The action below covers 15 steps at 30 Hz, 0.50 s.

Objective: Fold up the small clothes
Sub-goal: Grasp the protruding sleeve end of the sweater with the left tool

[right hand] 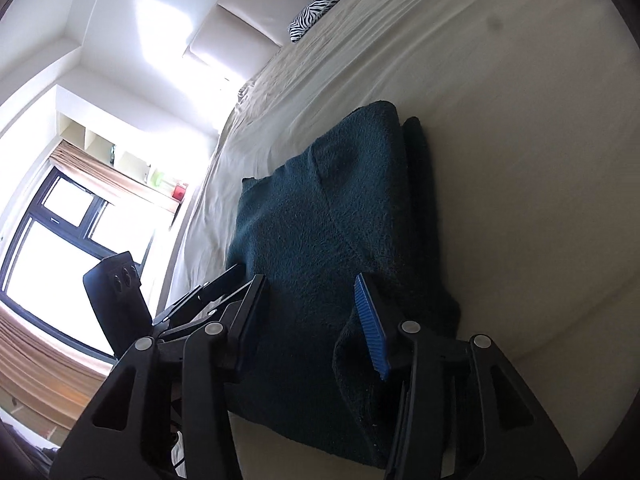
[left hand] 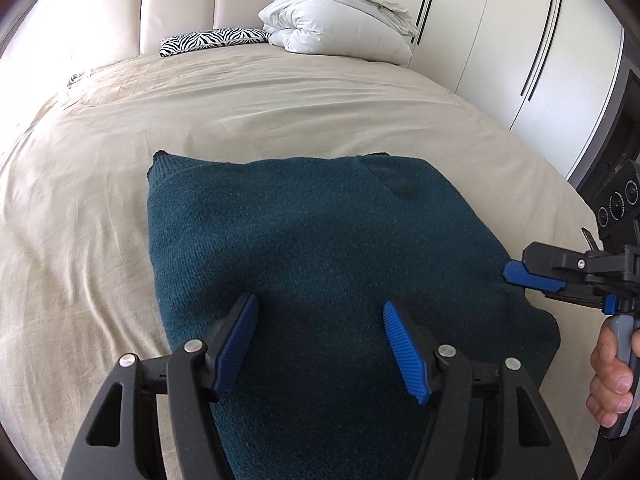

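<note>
A dark teal knit sweater [left hand: 304, 248] lies folded into a rough rectangle on the beige bed sheet [left hand: 200, 112]. My left gripper [left hand: 318, 308] is open just above the sweater's near part, holding nothing. My right gripper [left hand: 510, 272] comes in from the right at the sweater's right edge. In the right wrist view the right gripper [right hand: 310, 280] is open, its jaws straddling the sweater [right hand: 320, 216], with a fold of cloth bunched beside the blue right finger [right hand: 372, 324]. The left gripper [right hand: 208, 292] shows at the left of that view.
A white folded duvet [left hand: 340, 16] and a zebra-print pillow [left hand: 212, 40] lie at the head of the bed by the padded headboard [left hand: 180, 4]. White wardrobe doors [left hand: 500, 40] stand at the right. A window [right hand: 60, 232] is beyond the bed's far side.
</note>
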Available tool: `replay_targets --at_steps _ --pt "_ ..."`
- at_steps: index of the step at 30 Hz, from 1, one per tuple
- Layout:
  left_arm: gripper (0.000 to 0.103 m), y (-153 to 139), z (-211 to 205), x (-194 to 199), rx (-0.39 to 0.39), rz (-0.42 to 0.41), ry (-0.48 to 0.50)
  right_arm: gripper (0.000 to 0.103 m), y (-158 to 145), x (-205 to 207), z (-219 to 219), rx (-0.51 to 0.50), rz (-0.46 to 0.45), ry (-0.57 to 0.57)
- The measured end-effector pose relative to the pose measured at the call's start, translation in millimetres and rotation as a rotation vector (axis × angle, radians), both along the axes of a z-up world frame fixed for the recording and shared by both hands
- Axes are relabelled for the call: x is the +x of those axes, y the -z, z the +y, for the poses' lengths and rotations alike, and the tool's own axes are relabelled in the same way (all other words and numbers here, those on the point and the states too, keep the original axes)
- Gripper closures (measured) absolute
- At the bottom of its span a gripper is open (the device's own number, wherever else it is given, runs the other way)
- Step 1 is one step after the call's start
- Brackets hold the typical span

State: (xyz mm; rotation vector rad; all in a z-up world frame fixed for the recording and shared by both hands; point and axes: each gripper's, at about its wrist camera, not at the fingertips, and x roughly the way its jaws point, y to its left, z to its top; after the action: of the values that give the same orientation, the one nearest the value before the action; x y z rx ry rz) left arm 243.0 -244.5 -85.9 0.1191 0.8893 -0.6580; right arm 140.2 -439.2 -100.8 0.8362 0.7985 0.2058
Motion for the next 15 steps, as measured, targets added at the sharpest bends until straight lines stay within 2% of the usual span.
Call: replay_targets --at_steps 2,3,4,6,9,12,13,15 --pt "0.036 -1 -1 -1 0.005 -0.006 0.0 0.058 -18 -14 -1 -0.033 0.002 0.029" --pt "0.036 -1 -1 -1 0.009 -0.009 -0.001 0.054 -28 -16 -1 -0.063 -0.009 0.036" --pt "0.036 -2 -1 -2 0.01 -0.01 -0.002 0.044 -37 -20 0 -0.102 -0.021 0.045" --pt "0.036 -6 1 -4 0.004 -0.01 -0.009 0.03 -53 -26 -1 -0.182 -0.037 0.069" --pt "0.035 -19 11 -11 -0.011 -0.012 -0.023 0.029 -60 -23 -5 -0.232 -0.005 0.089" --pt "0.032 -35 36 -17 -0.063 -0.036 -0.077 0.029 -50 -15 -8 -0.246 0.052 0.088" --pt "0.028 -38 47 -16 -0.091 -0.028 -0.104 0.029 -46 -12 -8 -0.248 0.071 0.082" --pt "0.028 -35 68 -8 -0.148 0.026 -0.164 0.029 -32 -16 -17 -0.248 0.11 0.059"
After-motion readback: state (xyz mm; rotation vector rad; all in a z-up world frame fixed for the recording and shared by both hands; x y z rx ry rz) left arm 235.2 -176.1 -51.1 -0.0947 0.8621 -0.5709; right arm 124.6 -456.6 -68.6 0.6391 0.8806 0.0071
